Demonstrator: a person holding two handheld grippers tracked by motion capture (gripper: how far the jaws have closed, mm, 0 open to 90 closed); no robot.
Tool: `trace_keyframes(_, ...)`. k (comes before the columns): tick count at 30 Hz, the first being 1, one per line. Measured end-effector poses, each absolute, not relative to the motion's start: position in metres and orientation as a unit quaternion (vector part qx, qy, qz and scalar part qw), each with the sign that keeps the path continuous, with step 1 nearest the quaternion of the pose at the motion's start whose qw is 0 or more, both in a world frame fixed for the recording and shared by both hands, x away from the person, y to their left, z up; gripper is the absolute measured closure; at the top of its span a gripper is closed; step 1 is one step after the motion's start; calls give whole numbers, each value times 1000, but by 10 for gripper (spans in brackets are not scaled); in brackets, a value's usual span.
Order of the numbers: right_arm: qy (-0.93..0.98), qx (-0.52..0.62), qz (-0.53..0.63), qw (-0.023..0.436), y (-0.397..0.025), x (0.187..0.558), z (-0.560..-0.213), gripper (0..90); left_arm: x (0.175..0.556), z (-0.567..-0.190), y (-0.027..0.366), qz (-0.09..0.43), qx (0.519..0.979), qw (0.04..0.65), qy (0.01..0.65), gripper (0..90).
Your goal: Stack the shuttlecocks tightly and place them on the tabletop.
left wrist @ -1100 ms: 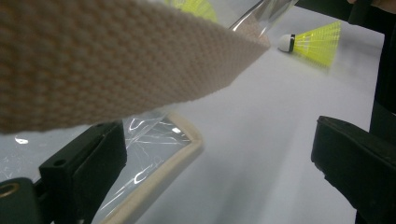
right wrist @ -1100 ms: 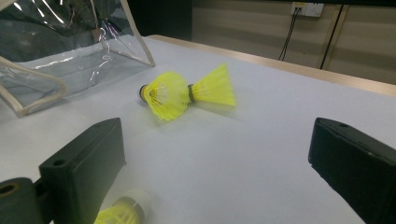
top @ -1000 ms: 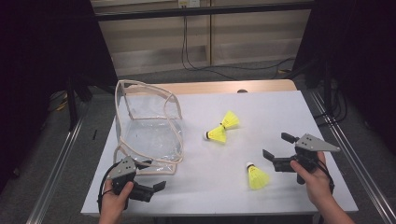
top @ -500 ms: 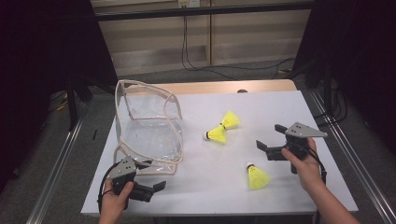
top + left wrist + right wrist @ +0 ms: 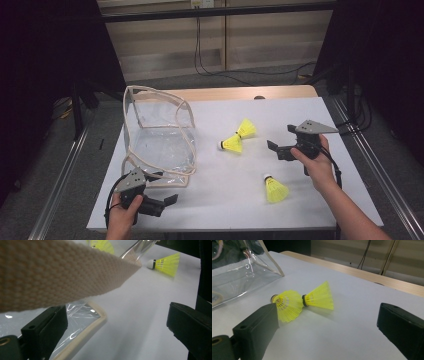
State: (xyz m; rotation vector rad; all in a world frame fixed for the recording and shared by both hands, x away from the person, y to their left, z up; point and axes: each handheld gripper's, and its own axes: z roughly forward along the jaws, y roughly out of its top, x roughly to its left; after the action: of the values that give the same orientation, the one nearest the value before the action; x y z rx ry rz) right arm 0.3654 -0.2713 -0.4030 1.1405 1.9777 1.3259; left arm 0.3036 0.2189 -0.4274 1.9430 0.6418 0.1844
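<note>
A clear plastic bag (image 5: 160, 137) with beige trim stands open on the left of the white table (image 5: 310, 110). Two yellow shuttlecocks lie touching at mid-table, one (image 5: 246, 128) behind the other (image 5: 231, 144). A third shuttlecock (image 5: 275, 189) lies nearer the front. My right gripper (image 5: 280, 138) is open just right of the pair; the right gripper view has both shuttlecocks (image 5: 287, 303) (image 5: 319, 297) ahead of its jaws. My left gripper (image 5: 163, 187) is open at the bag's front corner, with the bag's beige strap (image 5: 62, 272) hanging close above its jaws.
Bare wooden tabletop (image 5: 235, 93) runs behind the white sheet. Metal rails (image 5: 370, 155) flank both sides of the table. In the left gripper view the bag's trimmed edge (image 5: 82, 326) lies by the left jaw and a shuttlecock (image 5: 167, 262) lies farther off.
My right gripper has moved away from the front edge and leftward, closer to the pair of shuttlecocks. The left gripper, bag and shuttlecocks have stayed put.
</note>
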Motion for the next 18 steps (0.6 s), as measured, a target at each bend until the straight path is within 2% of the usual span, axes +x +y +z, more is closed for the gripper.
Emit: trace_keyframes(18,732,429,471,242,-254,393,-404,35,303,-427,219,75,808,520,267,36)
